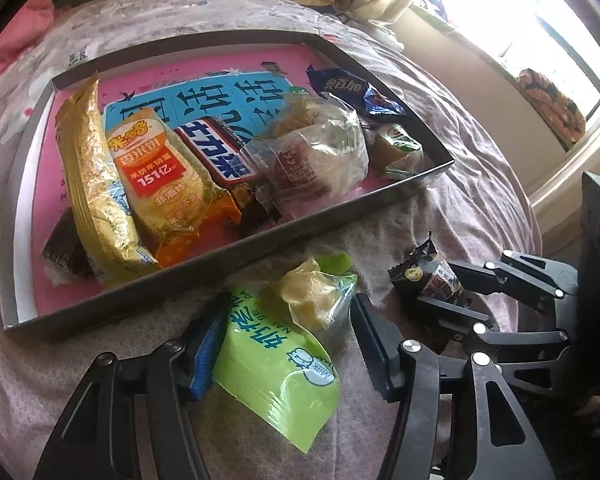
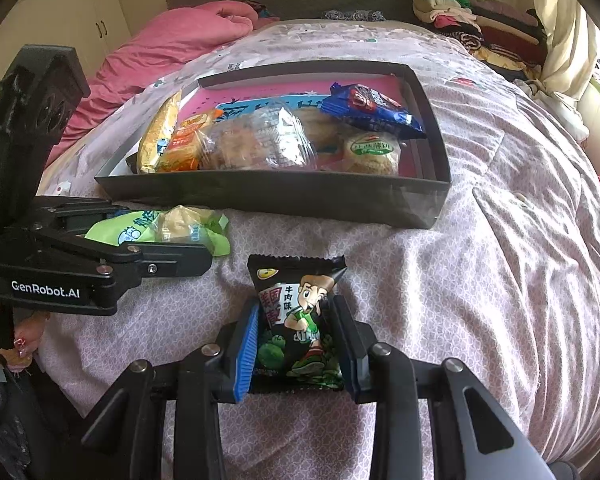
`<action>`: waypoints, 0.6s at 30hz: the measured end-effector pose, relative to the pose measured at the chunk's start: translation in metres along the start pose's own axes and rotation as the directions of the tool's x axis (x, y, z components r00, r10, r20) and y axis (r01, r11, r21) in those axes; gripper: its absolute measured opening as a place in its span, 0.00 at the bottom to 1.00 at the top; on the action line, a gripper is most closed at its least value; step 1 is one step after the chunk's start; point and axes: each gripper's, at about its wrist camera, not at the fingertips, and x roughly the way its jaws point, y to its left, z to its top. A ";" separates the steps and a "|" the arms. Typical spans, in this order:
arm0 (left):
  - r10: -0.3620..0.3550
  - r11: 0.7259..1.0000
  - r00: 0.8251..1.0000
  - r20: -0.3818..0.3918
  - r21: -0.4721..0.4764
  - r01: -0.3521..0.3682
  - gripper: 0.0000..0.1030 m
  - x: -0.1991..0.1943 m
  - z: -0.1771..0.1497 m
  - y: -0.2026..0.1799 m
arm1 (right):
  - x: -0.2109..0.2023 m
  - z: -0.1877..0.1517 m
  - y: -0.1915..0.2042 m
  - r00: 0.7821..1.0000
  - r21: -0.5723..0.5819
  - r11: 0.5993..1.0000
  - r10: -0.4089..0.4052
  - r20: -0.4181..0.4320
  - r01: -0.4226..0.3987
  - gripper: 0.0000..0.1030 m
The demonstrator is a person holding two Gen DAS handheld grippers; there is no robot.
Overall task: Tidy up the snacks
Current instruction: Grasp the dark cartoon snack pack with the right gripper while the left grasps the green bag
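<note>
Both hand-held grippers point steeply down at the bedspread [image 2: 440,280], side by side, just in front of the near wall of the tray [image 2: 284,196]. On the right, the right gripper [image 2: 296,344] has its jaws nearly closed on a black beef-flavour packet [image 2: 296,312], a glossy crinkled pouch printed with a cartoon boy; the blue ribbed pad and the dark pad press its two sides, and its serrated top edge stands free above the fingers. On the left, the left gripper [image 1: 288,344] holds its jaws about half open around a lime-green milk snack bag [image 1: 276,364], a smooth plastic sachet with a clear end showing a pale yellow lump; the bag lies on the cloth between the fingers, and whether the pads actually press on it cannot be told. Fingertips with painted nails [image 2: 20,344] show below that gripper's handle in the right wrist view. Behind them the tray, a shallow dark rectangular cardboard box with a pink and blue printed floor, sits on the quilted pinkish bedspread and holds the sorted snacks: a long gold foil pack [image 1: 96,184] along its left side, an orange rice-cracker pack [image 1: 164,180] next to it, a brown chocolate bar [image 1: 220,152], a crumpled clear bag of pastries [image 1: 320,152] in the middle, a blue wrapper [image 2: 372,108] at the far right corner and a round pastry with a green label [image 2: 374,154] at the near right corner.
</note>
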 end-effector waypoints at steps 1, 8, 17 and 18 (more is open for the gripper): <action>0.006 1.000 1.000 0.001 0.004 -0.006 0.60 0.001 0.000 -0.001 | 0.000 0.000 0.000 1.000 0.001 1.000 0.001 0.000 -0.001 0.34; -0.001 0.999 1.000 0.015 -0.035 0.002 0.54 0.000 0.002 0.001 | 0.001 0.000 -0.002 1.000 0.005 1.000 0.006 0.003 -0.006 0.34; -0.040 0.998 0.998 0.046 -0.054 0.042 0.32 -0.009 0.000 0.000 | -0.007 0.002 -0.006 0.999 0.019 1.000 0.001 0.032 -0.002 0.33; -0.036 0.998 0.998 0.051 -0.051 0.038 0.32 -0.010 -0.001 -0.001 | -0.007 0.002 -0.006 0.999 0.020 1.000 0.000 0.034 -0.001 0.33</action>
